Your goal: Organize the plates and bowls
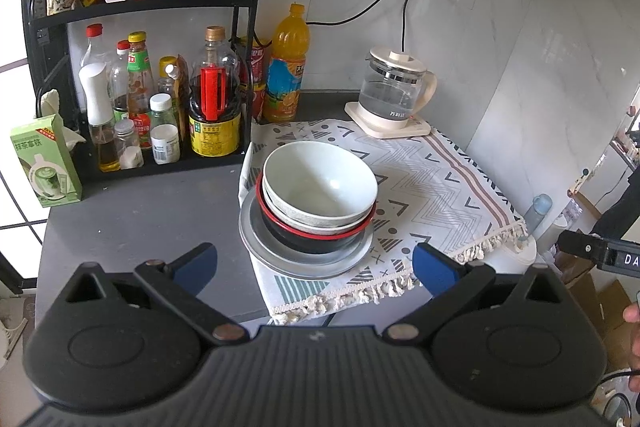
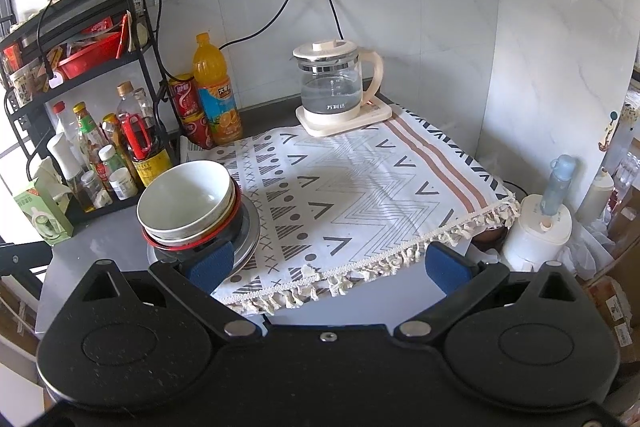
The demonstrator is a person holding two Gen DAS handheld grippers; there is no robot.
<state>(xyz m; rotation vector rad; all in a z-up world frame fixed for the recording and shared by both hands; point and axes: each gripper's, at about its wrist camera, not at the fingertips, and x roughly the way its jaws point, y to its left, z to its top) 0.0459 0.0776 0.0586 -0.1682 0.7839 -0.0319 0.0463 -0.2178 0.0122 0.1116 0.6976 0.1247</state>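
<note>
A stack of dishes stands on the left part of the patterned cloth (image 1: 436,183). A pale green bowl (image 1: 320,179) sits on top, nested in a speckled bowl (image 1: 320,223), then a black bowl with a red rim (image 1: 304,239), all on a grey metal plate (image 1: 272,251). The stack also shows in the right wrist view (image 2: 188,203). My left gripper (image 1: 314,263) is open and empty, just in front of the stack. My right gripper (image 2: 330,265) is open and empty, with its left finger (image 2: 212,263) close to the plate's front edge.
A black rack (image 1: 244,27) with sauce bottles (image 1: 212,107) stands left of the stack. An orange juice bottle (image 1: 286,67) and red cans (image 2: 188,107) stand behind. A glass kettle (image 1: 392,91) sits at the back right. A green box (image 1: 44,163) is far left.
</note>
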